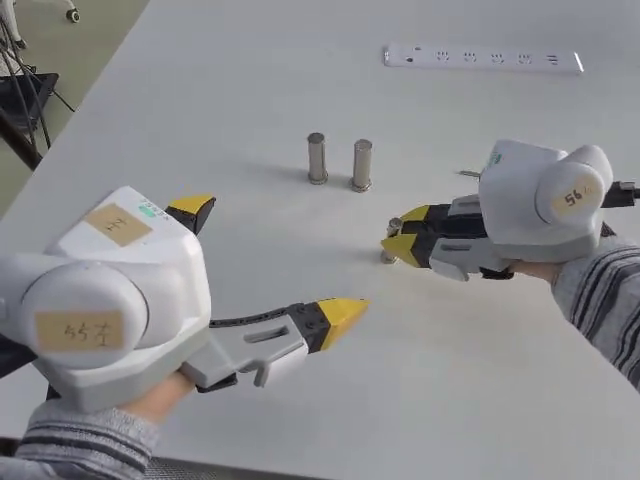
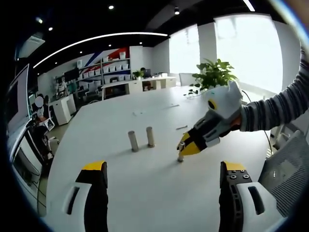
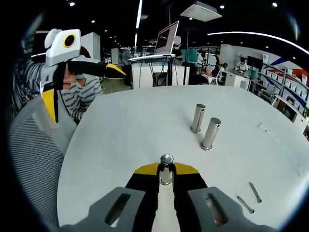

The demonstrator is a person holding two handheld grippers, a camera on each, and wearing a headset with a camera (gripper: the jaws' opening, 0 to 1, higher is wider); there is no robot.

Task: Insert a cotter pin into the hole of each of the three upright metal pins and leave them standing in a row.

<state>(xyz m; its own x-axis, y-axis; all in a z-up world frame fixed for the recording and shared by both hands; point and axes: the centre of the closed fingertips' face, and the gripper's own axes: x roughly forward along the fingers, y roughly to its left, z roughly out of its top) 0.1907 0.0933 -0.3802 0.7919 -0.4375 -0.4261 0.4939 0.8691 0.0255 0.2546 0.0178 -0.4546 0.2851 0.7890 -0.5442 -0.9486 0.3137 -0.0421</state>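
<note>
The white plastic left gripper and white plastic right gripper have yellow jaw tips on black, with tan paper labels; each silver-grey cylindrical metal pin is plain, the white flat workbench top unmarked; knitted sleeves show grey and dark stripes

Bare table is lying open before the left gripper; two upright pins are standing close together ahead, the right gripper clamping a third pin near them.

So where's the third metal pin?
The third pin stands pinched in the right gripper, on the right of the head view, nearer you than the two other pins on the table.
</note>
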